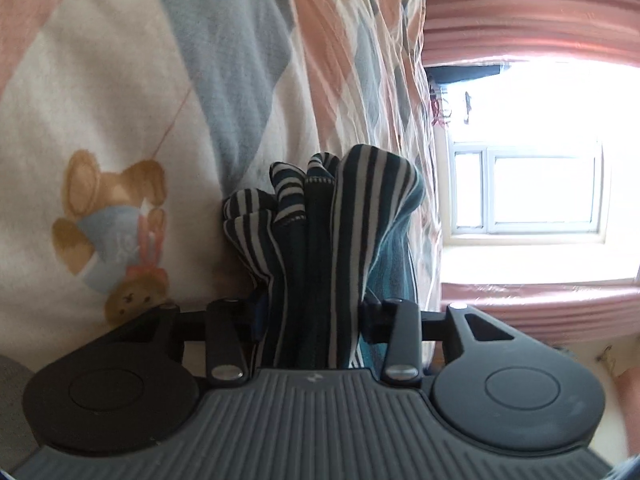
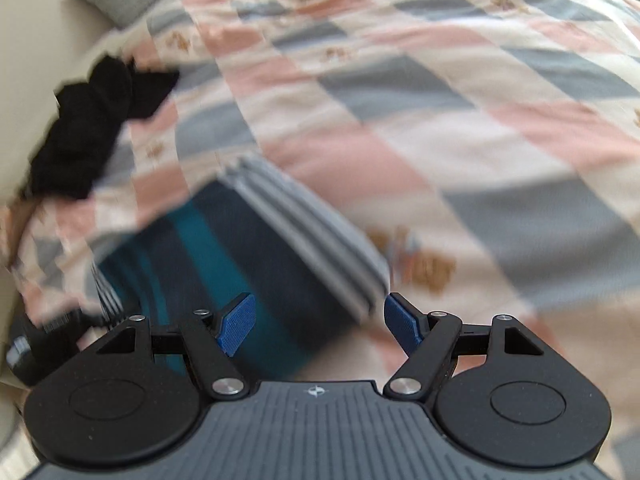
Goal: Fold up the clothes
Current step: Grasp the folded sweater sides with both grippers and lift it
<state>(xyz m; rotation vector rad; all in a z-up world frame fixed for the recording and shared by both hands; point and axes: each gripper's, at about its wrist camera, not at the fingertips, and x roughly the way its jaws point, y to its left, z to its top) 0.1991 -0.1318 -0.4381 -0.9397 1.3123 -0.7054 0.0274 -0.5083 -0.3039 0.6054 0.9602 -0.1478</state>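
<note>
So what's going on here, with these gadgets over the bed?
A person is folding clothes on a patchwork quilt, using a hand-held tool in each hand. The left tool is clamped on a bunched-up striped garment. The right tool is open and empty, above the same striped cloth spread on the bed. A black garment lies crumpled farther off.

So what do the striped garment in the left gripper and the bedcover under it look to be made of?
The striped garment, bunched in the left gripper: soft knit, probably jersey cotton or a blend, matte; it gathers into rounded folds. The bedcover: brushed or fleecy woven cloth, matte, slightly fuzzy, with a printed check and bears. The exact fibres cannot be told.
</note>
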